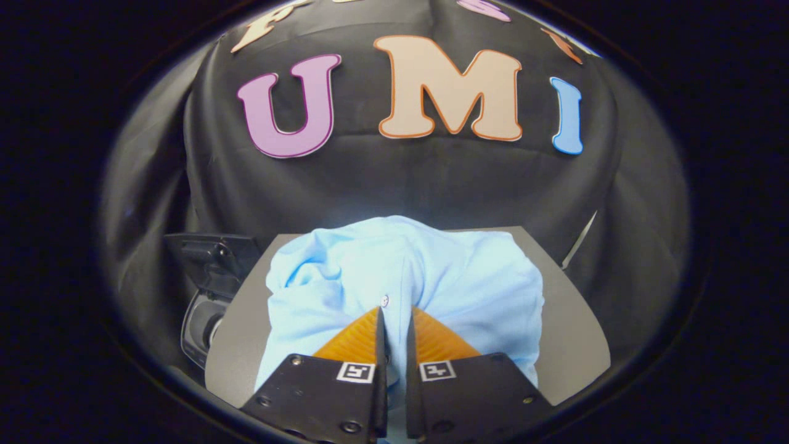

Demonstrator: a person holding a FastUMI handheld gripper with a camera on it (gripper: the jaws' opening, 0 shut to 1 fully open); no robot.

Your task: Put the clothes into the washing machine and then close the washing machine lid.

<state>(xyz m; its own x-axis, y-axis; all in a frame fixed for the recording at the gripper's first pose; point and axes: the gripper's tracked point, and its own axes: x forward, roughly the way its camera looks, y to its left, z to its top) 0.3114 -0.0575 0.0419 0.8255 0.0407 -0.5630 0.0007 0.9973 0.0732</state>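
A light blue shirt [407, 277] lies bunched up on the grey table top [573, 333], and it spreads from under my fingers to the table's far edge. My gripper [396, 311] is nearly closed, with a fold of the shirt pinched in the narrow gap between the two fingers. A small button of the shirt sits just ahead of the fingertips. To the left of the table, lower down, part of the dark washing machine [206, 290] shows with a rounded opening.
The black booth cloth hangs close behind the table. The table's right and near edges have bare grey surface around the shirt. A thin pale strip [579, 240] stands at the back right corner.
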